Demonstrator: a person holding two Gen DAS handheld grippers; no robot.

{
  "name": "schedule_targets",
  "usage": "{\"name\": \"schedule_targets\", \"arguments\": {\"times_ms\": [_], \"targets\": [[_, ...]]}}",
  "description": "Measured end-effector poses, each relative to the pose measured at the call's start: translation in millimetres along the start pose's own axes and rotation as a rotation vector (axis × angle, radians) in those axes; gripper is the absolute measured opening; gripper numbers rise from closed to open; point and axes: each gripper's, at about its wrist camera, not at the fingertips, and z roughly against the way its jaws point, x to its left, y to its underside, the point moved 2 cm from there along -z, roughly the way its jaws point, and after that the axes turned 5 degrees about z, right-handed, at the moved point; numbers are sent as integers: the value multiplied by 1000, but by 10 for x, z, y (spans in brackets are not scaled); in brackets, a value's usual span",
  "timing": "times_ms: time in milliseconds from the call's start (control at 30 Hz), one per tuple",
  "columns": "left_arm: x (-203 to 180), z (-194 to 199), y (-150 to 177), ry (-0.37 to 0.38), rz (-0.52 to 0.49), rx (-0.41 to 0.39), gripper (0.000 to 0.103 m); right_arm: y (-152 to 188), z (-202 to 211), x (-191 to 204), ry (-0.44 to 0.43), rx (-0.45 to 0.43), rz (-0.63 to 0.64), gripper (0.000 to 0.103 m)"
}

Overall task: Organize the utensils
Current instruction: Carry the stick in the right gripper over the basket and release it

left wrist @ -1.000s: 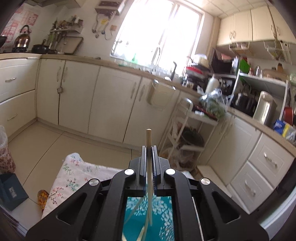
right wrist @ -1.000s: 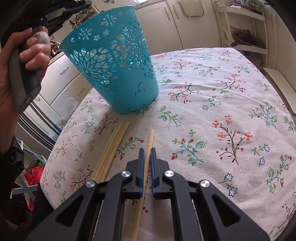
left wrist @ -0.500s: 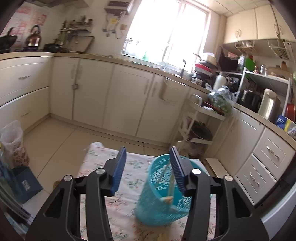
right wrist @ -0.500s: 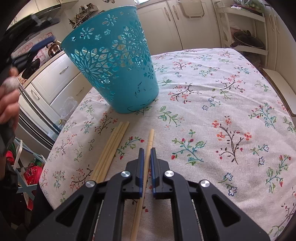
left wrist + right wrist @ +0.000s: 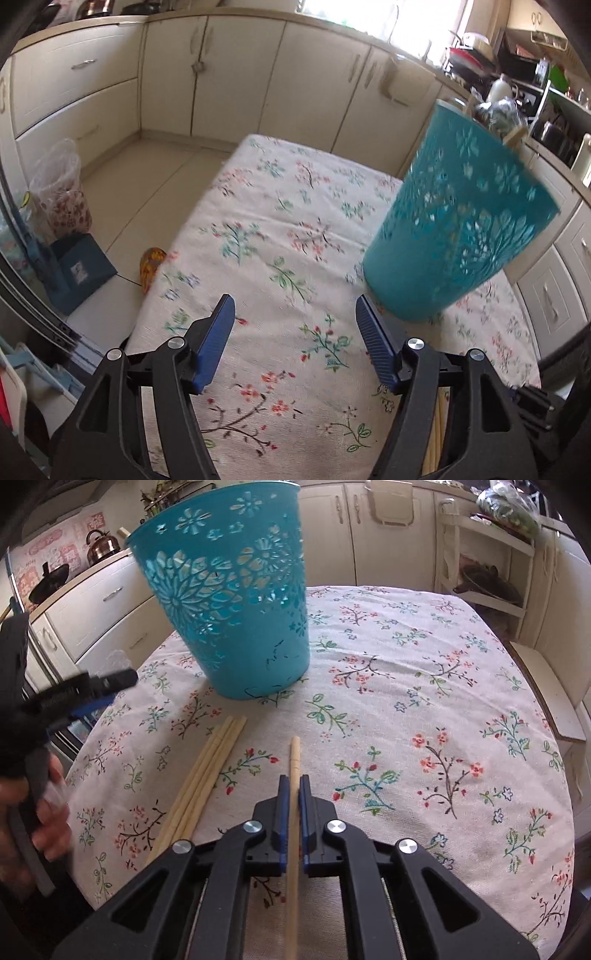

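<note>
Three chopsticks (image 5: pixel 201 786) near tablecloth (image 5: pixel 424 686) edge, bare cloth right of basket (image 5: pixel 236 602)

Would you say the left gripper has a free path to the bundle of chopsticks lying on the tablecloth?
Probably yes. The left gripper, jaws opening and empty, hangs above bare tablecloth; the chopstick bundle lies uncovered, apart from the blue basket and the right gripper.

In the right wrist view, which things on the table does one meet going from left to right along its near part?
Left gripper → bundle of loose chopsticks → single chopstick clamped between the right gripper fingers → bare floral tablecloth.
</note>
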Motion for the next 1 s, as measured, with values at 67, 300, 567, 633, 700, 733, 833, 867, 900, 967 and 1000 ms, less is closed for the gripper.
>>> {"name": "schedule_targets", "arguments": {"times_ms": [67, 300, 567, 633, 700, 733, 833, 867, 900, 967, 1000], "targets": [[-51, -54, 15, -5, -19, 10, 69, 0, 4, -30, -16, 13, -1, 6], [-91, -158, 53, -28, -44, 50, 74, 1, 5, 6, -3, 17, 27, 6], [-137, -197, 72, -46, -72, 74, 77, -25, 5, -121, -25, 32, -42, 7], [-132, -202, 74, -48, -72, 77, 78, -13, 4, -90, -11, 15, -5, 8], [-136, -205, 75, -50, -73, 80, 78, -16, -4, -65, 4, 16, 16, 6], [-143, -210, 76, -52, -74, 81, 78, -18, -7, -66, 8, 13, 18, 6], [-150, -217, 74, -53, -76, 83, 80, -8, 17, -159, -36, 4, -53, 6], [-153, -219, 75, -53, -76, 84, 80, -10, 54, -205, -70, -10, -91, 6], [-153, -219, 75, -51, -75, 83, 80, -28, 112, -267, -112, -34, -139, 6], [-151, -218, 74, -48, -74, 84, 81, -106, 268, -343, -169, -95, -197, 6], [-150, -219, 74, -47, -74, 84, 81, -176, 382, -384, -216, -141, -229, 6]]}}
